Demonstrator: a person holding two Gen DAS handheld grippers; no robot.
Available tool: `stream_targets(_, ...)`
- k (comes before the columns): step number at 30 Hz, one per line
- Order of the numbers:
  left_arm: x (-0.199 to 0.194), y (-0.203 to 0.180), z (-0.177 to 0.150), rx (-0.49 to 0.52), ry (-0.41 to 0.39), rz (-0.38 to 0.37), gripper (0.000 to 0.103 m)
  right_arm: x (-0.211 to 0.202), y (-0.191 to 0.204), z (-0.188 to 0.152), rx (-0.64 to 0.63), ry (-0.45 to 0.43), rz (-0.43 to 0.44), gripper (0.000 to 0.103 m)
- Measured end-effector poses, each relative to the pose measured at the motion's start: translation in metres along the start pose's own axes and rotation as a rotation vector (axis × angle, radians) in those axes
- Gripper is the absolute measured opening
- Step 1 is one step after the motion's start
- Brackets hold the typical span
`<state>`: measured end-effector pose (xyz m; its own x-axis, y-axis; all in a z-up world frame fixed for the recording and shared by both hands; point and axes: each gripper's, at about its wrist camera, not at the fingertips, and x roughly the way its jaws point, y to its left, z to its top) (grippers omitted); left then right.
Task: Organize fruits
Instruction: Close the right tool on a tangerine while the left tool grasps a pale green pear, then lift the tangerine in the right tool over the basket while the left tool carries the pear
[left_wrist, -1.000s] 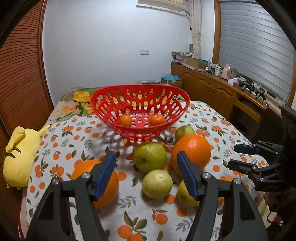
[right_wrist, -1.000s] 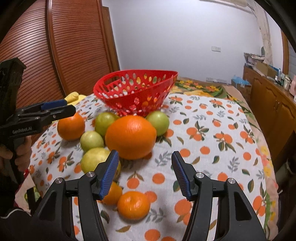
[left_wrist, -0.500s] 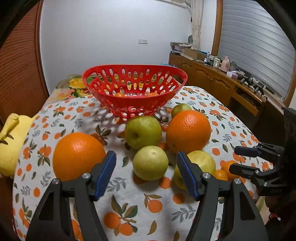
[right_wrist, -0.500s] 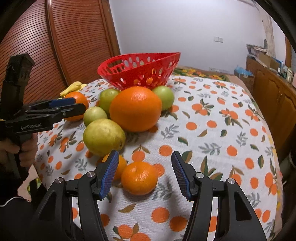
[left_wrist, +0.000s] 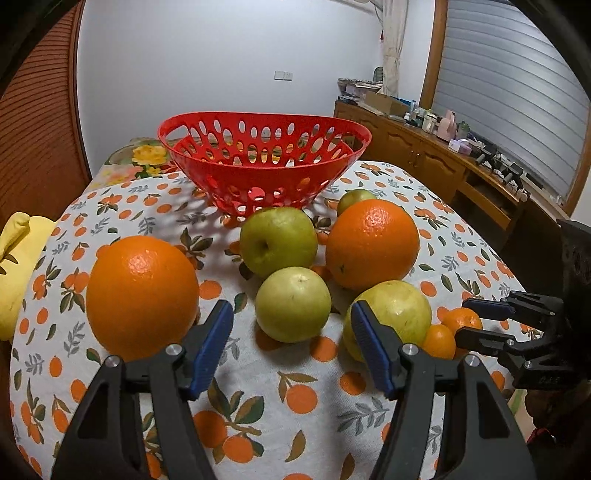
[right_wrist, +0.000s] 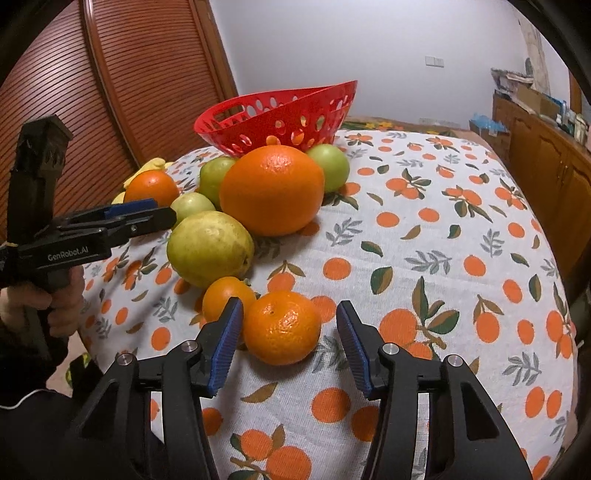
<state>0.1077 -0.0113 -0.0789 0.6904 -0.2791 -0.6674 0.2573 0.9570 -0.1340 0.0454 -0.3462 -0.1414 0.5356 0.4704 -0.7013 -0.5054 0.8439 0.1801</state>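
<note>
A red perforated basket (left_wrist: 264, 118) (right_wrist: 277, 99) stands at the back of the table. In front of it lie two large oranges (left_wrist: 142, 295) (left_wrist: 373, 245), a green apple (left_wrist: 279, 242), a pale green fruit (left_wrist: 293, 304) and a yellow-green fruit (left_wrist: 399, 310) (right_wrist: 210, 249). My left gripper (left_wrist: 291, 310) (right_wrist: 164, 210) is low over the cloth, its jaws closing slightly; the pale green fruit lies just beyond its tips, untouched. My right gripper (right_wrist: 289, 306) (left_wrist: 463, 320) straddles a small mandarin (right_wrist: 282, 326), jaws closing, with the pads not pressing on it. A second mandarin (right_wrist: 225, 295) lies beside it.
The orange-print tablecloth (right_wrist: 443, 240) stretches bare to the right. A yellow soft toy (left_wrist: 18, 258) lies at the table's left edge. A wooden sideboard (left_wrist: 424, 162) with clutter runs along the right wall, and slatted wooden doors (right_wrist: 110, 92) stand on the left.
Both grippers have sunk toward the table, so the fruit looms larger and the basket is seen from the side. The right jaws have narrowed around the small mandarin.
</note>
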Motion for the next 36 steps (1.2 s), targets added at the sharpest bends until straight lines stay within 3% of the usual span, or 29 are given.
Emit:
stream_targets(5,0.002,0.001,0.000,-0.005,0.003,-0.006,0.066,0.001,-0.002,0.000,0.014,0.009,0.036,0.044)
stream_targets(12,0.006,0.004,0.002,-0.019,0.008,-0.020,0.065,0.002,-0.003,0.002,0.010,0.013,0.052,0.042)
stream_targets(23,0.016,0.005,0.006,-0.030,0.027,-0.041,0.052,-0.004,-0.016,0.007,-0.001,-0.026,-0.051,0.041)
stream_targets(36,0.031,0.007,0.009,-0.039,0.067,-0.046,0.052,-0.002,-0.020,0.006,0.003,-0.031,-0.069,0.041)
